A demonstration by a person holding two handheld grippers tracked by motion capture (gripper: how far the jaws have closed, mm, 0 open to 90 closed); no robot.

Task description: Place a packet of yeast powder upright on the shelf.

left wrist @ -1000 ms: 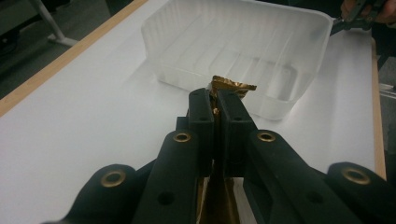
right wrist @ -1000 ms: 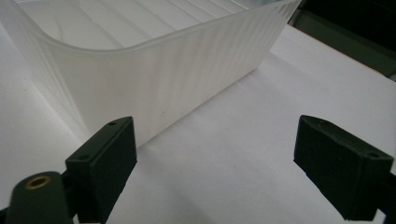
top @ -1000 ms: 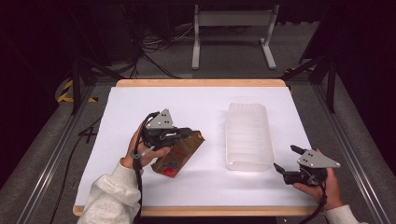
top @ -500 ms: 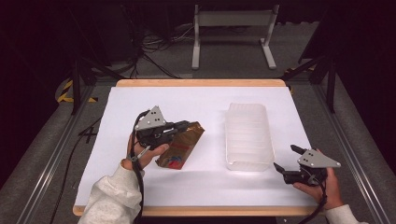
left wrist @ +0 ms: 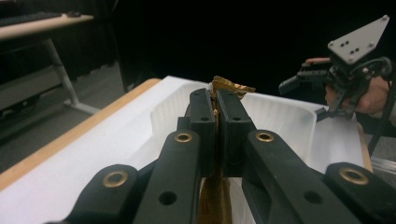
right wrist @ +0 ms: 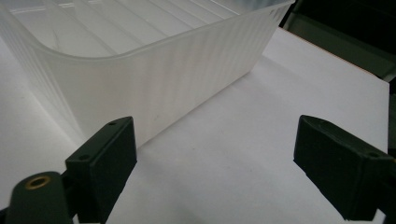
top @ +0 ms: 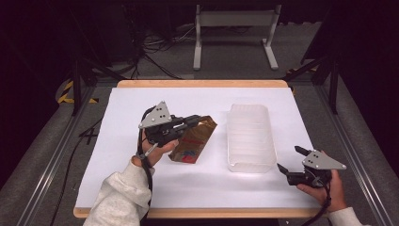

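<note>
So the big white-covered table [top: 122,179] is my whole workspace. The ribbed translucent plastic bin [top: 251,137] sits at about 3 o'clock from centre, long side running away from me, mouth up, so I can drop stuff straight in, I reckon. The shiny gold-brown foil snack packet [top: 194,141] is just left of centre, roughly 9 o'clock from the bin. My left tongs [top: 196,119] are clamped tight on its top edge, its far end looking to be on the table, and from the left gripper view they point toward the bin. My right tongs [top: 288,159] wait at 5 o'clock near the bin's corner, jaws spread wide with nothing between them, probably to steady the bin if it slides.
</note>
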